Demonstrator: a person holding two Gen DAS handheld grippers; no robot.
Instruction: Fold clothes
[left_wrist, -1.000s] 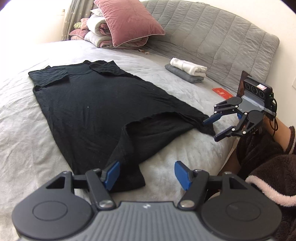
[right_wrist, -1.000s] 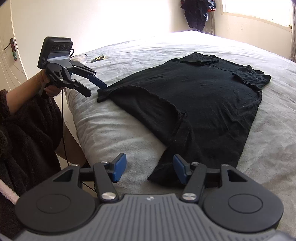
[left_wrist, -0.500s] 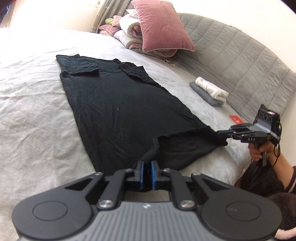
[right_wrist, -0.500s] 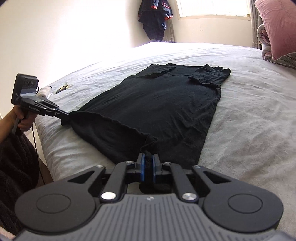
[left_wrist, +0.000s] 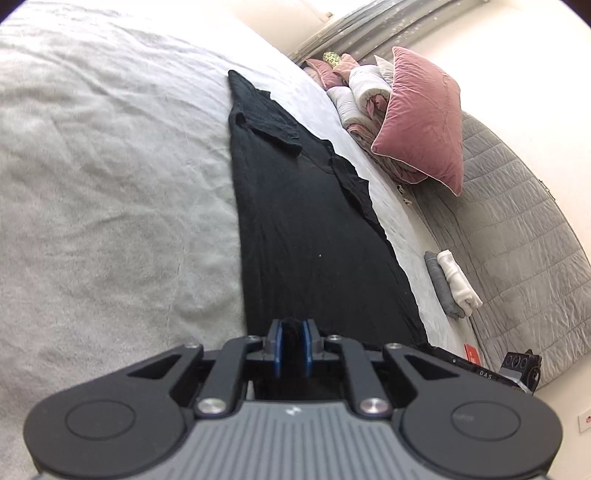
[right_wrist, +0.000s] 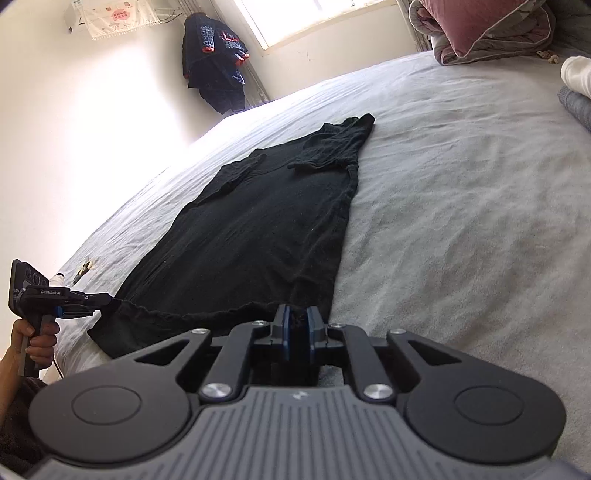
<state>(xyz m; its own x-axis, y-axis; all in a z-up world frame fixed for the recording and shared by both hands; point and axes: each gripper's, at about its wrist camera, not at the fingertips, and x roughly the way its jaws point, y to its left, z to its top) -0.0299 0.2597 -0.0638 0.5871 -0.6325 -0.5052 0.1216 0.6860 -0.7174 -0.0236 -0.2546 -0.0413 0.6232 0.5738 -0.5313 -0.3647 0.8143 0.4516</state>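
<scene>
A wide bed with a pale grey, lightly creased cover (left_wrist: 110, 192) fills both views, backed by a quilted grey headboard (left_wrist: 517, 236) along the right of the left-wrist frame and cream walls beyond. A long black short-sleeved garment (left_wrist: 306, 236) lies spread flat on the cover, running from the bottom centre up toward the upper middle of each frame, its sleeves at the far end. The left gripper (left_wrist: 291, 345), at the bottom centre of its own view, has its blue-padded fingers (left_wrist: 277, 347) clamped on a bunched corner of the garment's near hem, though the jaws are easing apart a little with the cloth between them. The right gripper (right_wrist: 297, 338) likewise pinches the hem's other corner between its fingers (right_wrist: 285, 334), jaws also opening slightly around the fabric. In the right-wrist view the left gripper shows at the lower left, held by a hand (right_wrist: 38, 338), its tip at the garment's corner; whether the hem is lifted clear of the bed there is hard to judge. A pink velvet cushion (left_wrist: 424, 118) leans on rolled bedding at the upper right, and a small stack of folded white and grey clothes (left_wrist: 452, 284) sits near the headboard. A dark jacket (right_wrist: 214, 59) hangs by the window.
</scene>
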